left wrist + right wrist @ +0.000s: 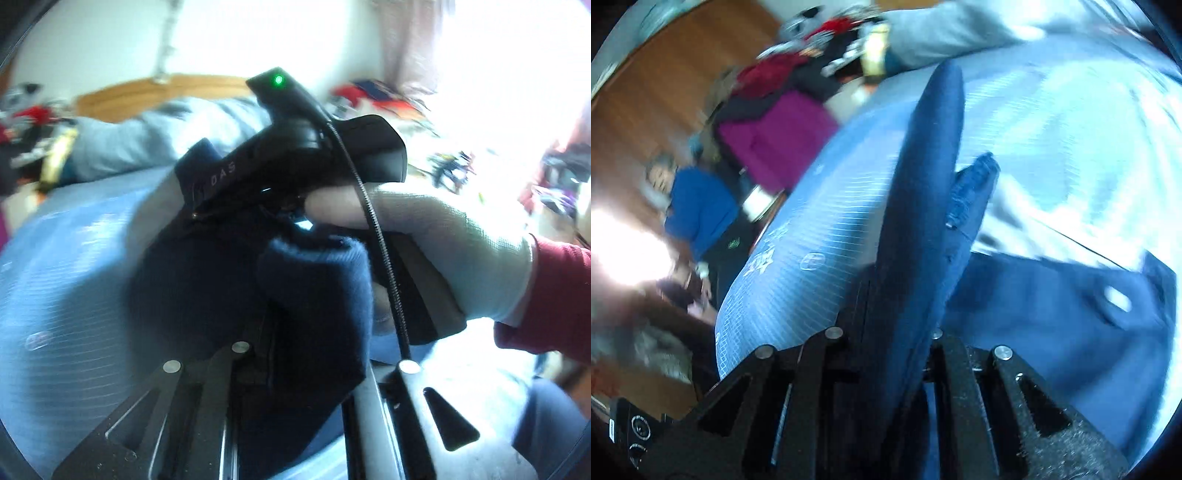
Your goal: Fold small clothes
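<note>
Above the blue bed (820, 236): navy garment (923, 206), clamped by both left tool (295, 354) and right tool (905, 332); advisably keep edges taut and aligned before laying the fold.

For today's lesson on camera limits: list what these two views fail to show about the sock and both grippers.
- Left view: left gripper fingertips, buried under the navy sock.
- Left view: right gripper's tips, hidden by its body and the gloved hand.
- Right view: right gripper fingertips, covered by sock.
- Both views: motion blur smears the clutter beyond the bed.
</note>
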Demonstrator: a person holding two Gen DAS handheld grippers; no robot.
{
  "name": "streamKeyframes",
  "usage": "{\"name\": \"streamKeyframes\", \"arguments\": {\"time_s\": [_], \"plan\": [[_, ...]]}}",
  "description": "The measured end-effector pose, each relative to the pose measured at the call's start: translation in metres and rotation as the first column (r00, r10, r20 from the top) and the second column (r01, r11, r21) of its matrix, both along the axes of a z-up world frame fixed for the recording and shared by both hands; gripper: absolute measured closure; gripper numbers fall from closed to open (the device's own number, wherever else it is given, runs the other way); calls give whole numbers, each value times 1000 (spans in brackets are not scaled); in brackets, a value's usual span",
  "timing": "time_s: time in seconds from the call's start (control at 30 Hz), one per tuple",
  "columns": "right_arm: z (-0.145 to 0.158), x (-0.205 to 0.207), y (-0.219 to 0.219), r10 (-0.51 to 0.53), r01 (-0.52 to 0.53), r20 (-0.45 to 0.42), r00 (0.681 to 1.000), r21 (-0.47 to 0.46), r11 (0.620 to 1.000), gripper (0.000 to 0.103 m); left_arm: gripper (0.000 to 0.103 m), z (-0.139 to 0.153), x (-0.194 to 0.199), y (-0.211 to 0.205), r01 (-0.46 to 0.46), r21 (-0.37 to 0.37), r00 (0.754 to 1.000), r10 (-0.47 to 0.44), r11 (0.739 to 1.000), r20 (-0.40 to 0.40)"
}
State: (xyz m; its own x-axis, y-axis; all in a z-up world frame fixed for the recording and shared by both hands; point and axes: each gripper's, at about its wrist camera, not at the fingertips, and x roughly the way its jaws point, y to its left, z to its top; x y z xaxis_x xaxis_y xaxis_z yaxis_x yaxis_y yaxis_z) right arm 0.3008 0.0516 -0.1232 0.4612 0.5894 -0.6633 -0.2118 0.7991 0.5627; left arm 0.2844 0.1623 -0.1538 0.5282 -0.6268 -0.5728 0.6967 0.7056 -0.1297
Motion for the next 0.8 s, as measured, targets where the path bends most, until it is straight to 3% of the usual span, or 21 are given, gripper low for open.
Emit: {"name": "streamKeyframes", "arguments": {"time_s": [0.13,0.33,0.57,0.67,0.77,0.8], "plan": [[-36,-9,-72,-97,108,-99,990,111,988,92,90,-25,6,-64,127,53,989,-123,990,-78],[-81,-13,-131,-119,171,-199,973,270,948,92,89,-47,11,-119,201,92,971,-185,975,-153],[-101,-15,-155,-96,164,-205,974,346,924,93,81,-64,20,-143,202,135,968,-176,970,-180],[-100,-14,-157,-83,148,-195,977,349,925,92,68,-76,7,-157,211,164,968,-183,964,-174],[-90,-23,-162,-80,155,-227,971,338,928,81,63,-74,-9,-155,236,206,965,-205,950,-163],[-85,-28,-161,-73,150,-229,971,340,928,66,62,-72,-18,-150,253,213,962,-221,944,-162]]}}
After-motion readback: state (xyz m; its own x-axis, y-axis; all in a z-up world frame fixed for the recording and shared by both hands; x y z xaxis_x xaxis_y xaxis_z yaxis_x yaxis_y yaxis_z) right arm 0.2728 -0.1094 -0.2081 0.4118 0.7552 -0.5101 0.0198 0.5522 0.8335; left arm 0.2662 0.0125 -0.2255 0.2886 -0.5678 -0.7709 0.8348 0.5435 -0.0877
